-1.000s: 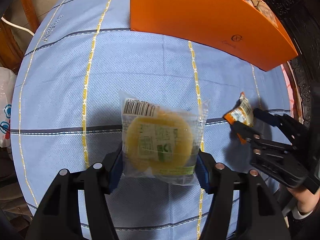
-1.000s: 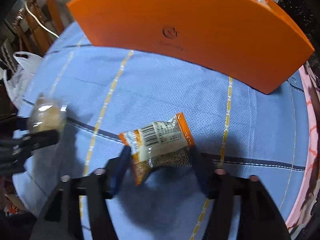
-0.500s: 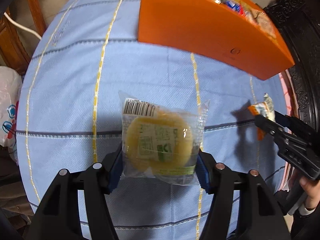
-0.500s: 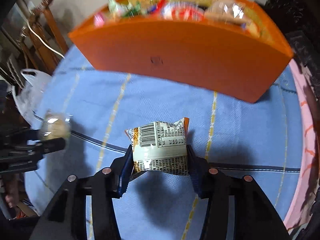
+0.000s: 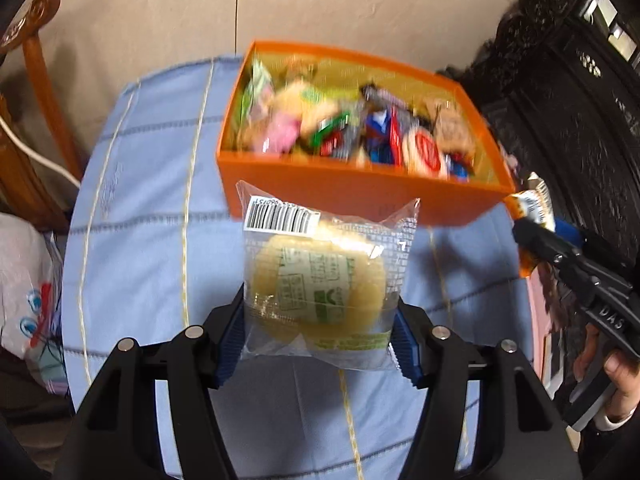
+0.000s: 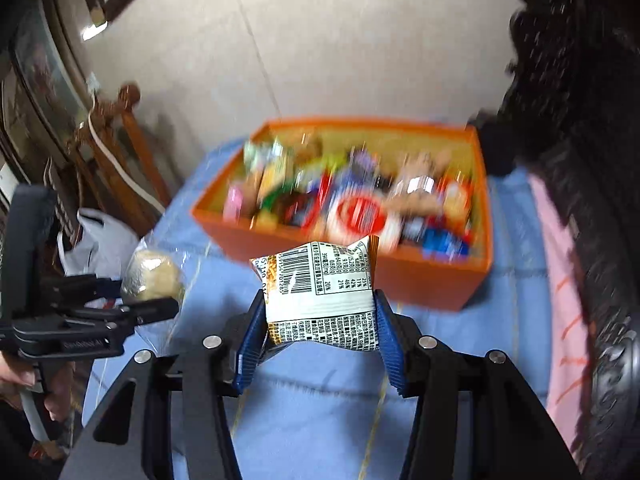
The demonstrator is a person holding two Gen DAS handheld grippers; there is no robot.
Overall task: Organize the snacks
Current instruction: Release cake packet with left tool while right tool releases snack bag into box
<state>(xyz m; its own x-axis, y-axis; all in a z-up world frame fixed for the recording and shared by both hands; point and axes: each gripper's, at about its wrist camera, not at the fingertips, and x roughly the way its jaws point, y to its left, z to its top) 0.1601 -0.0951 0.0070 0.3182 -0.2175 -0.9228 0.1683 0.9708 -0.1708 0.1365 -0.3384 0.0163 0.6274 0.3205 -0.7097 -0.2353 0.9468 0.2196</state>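
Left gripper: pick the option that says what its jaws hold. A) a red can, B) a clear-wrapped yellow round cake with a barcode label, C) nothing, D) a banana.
B: in the left wrist view the left gripper has its jaws pressed on both sides of the clear-wrapped yellow cake, held up in front of the orange box.

Orange box [image 5: 360,192] crammed with snacks [image 5: 360,136]

Orange box [image 5: 360,192], pale-blue tablecloth [image 5: 140,240] with yellow stripes.
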